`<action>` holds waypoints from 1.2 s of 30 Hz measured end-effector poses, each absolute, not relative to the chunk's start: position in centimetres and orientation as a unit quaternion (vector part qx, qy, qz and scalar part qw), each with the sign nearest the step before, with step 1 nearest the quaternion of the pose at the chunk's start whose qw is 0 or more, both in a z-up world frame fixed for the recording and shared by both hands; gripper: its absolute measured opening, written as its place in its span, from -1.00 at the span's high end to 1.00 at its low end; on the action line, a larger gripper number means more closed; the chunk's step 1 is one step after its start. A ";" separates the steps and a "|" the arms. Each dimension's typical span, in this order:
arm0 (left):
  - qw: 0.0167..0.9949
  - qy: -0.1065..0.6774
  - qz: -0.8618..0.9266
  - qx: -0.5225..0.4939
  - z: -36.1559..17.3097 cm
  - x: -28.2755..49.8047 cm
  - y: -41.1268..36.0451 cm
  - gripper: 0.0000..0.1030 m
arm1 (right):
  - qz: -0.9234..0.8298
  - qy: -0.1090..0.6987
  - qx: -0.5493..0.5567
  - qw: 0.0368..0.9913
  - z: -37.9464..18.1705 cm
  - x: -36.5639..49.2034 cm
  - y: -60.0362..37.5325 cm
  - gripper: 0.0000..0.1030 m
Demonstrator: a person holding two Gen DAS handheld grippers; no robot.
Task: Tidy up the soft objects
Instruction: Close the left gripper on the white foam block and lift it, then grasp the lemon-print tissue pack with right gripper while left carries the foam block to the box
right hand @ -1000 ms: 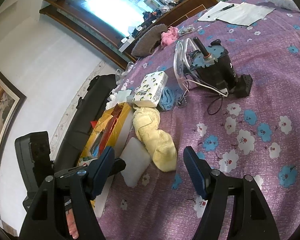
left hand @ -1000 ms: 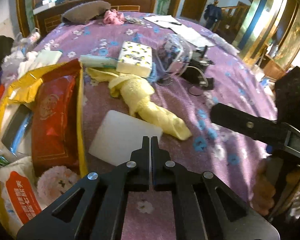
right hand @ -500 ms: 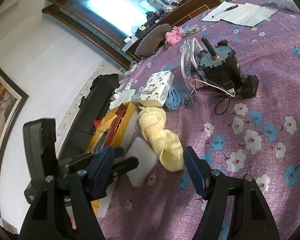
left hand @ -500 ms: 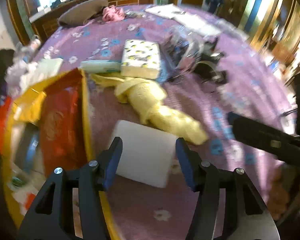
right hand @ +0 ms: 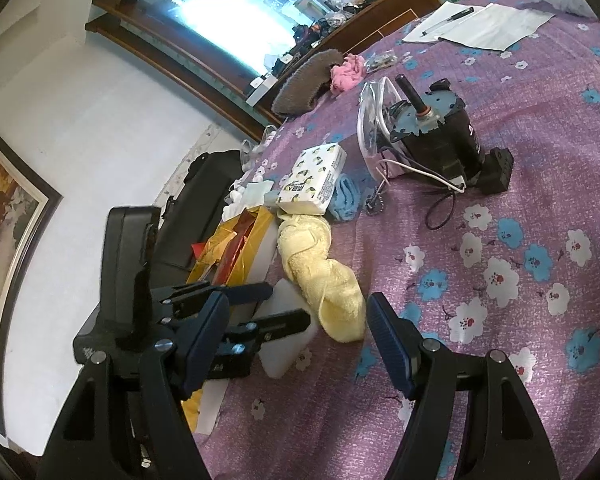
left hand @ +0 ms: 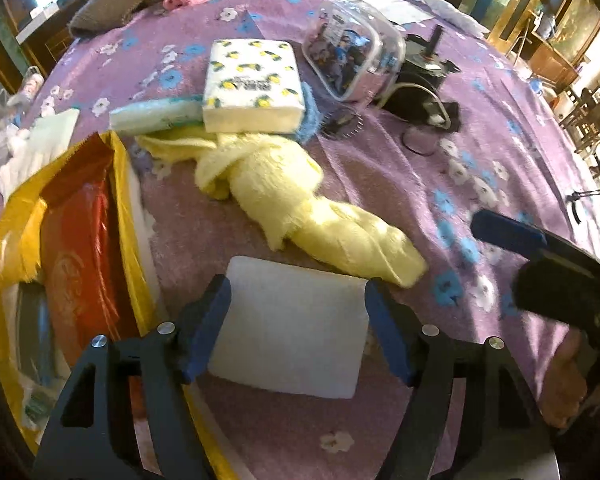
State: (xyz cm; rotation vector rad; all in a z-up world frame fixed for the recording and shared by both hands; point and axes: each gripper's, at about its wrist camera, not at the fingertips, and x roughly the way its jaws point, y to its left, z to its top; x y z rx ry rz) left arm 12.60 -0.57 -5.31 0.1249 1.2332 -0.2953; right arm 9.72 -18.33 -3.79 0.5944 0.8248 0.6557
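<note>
Our left claw (left hand: 296, 320) points steeply down with its jaws just widened, straddling the white foam block (left hand: 292, 324) near the table's (left hand: 380, 184) edge, pads not visibly pressing it. Beside the block we see the yellow towel (left hand: 300, 204), touching its far corner. Our right claw (right hand: 296, 340) hangs spread and empty above the purple floral tablecloth (right hand: 520, 208).

Purple floral tablecloth (left hand: 400, 184) – yellow towel (left hand: 300, 204), white foam pad (left hand: 296, 328), tissue pack (left hand: 252, 84).

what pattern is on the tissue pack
White tissue pack printed with yellow lemons and green leaves; clearest in the left wrist view.
</note>
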 end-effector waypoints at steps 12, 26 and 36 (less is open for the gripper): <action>0.816 0.554 -0.146 0.076 -5.5 10.2 -1.8 -0.41 | 0.342 0.410 0.240 0.811 -1.5 11.6 -17.0 -0.38; 0.825 0.544 -0.132 0.083 -5.5 9.8 -2.6 -0.30 | 0.317 0.425 0.248 0.811 -2.4 12.7 -17.0 -0.38; 0.875 0.466 -0.116 -0.059 -1.8 8.3 2.9 0.61 | 0.308 0.445 0.211 0.814 -2.4 14.6 -14.7 -0.38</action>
